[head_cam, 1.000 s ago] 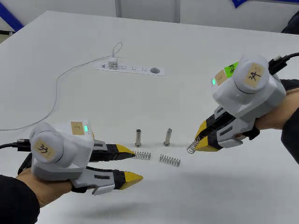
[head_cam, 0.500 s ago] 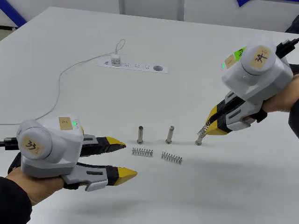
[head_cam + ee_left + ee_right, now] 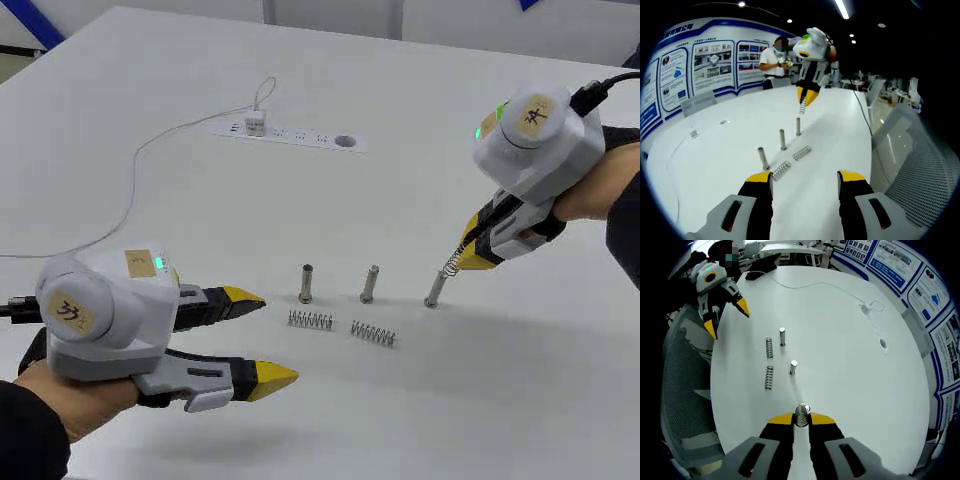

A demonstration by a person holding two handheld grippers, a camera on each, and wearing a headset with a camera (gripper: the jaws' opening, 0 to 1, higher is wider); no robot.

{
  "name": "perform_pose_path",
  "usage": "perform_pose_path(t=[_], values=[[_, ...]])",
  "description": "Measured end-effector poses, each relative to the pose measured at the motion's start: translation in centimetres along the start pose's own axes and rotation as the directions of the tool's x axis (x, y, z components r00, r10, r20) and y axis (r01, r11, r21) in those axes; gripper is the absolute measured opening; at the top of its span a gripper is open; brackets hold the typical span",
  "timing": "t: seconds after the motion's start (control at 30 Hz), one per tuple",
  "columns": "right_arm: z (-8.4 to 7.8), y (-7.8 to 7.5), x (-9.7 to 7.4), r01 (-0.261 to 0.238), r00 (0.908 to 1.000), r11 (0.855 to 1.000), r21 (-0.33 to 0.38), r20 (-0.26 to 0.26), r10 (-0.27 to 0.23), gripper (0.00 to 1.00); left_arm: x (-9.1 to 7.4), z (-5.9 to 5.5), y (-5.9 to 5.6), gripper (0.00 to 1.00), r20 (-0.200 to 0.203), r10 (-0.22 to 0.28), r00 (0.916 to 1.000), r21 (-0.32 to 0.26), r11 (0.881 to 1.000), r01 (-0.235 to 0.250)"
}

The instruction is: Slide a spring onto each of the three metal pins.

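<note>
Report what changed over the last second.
The right gripper, shut on a spring, lifted from near the table and brought the spring's lower end to the tip of the right-hand pin, which it had hidden. The left gripper stayed open and idle; two loose springs and the other two pins did not move.

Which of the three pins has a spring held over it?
The rightmost pin in the head view: the right gripper holds a spring at its top. The other two pins stand bare, two loose springs lying beside them.
</note>
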State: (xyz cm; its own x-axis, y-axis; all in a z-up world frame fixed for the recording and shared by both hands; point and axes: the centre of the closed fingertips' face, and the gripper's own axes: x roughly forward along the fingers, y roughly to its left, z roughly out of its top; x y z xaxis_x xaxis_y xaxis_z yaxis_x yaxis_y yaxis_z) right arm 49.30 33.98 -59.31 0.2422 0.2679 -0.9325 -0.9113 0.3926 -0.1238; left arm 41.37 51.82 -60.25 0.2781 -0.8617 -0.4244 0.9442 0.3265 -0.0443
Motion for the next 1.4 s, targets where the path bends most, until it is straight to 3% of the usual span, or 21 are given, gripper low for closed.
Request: perform_pose_path(t=[0.53,0.87,1.4], values=[[-0.3,-0.8,2.2,-0.018,0.9986,0.999,0.033,-0.049,0.02,0.12,0.3,-0.4,0.3,0.54,0.004,0.001,1.0,-0.019,1.0,-0.001],[-1.1,-0.5,4.4,-0.016,0.9931,0.999,0.038,-0.116,0.02,0.12,0.4,-0.5,0.3,0.53,0.0,-0.003,1.0,-0.021,1.0,0.003],[-2.4,-0.3,7.0,-0.01,0.9877,0.997,0.073,-0.155,0.022,0.12,0.2,-0.4,0.5,0.52,-0.003,0.001,1.0,-0.02,1.0,-0.001]])
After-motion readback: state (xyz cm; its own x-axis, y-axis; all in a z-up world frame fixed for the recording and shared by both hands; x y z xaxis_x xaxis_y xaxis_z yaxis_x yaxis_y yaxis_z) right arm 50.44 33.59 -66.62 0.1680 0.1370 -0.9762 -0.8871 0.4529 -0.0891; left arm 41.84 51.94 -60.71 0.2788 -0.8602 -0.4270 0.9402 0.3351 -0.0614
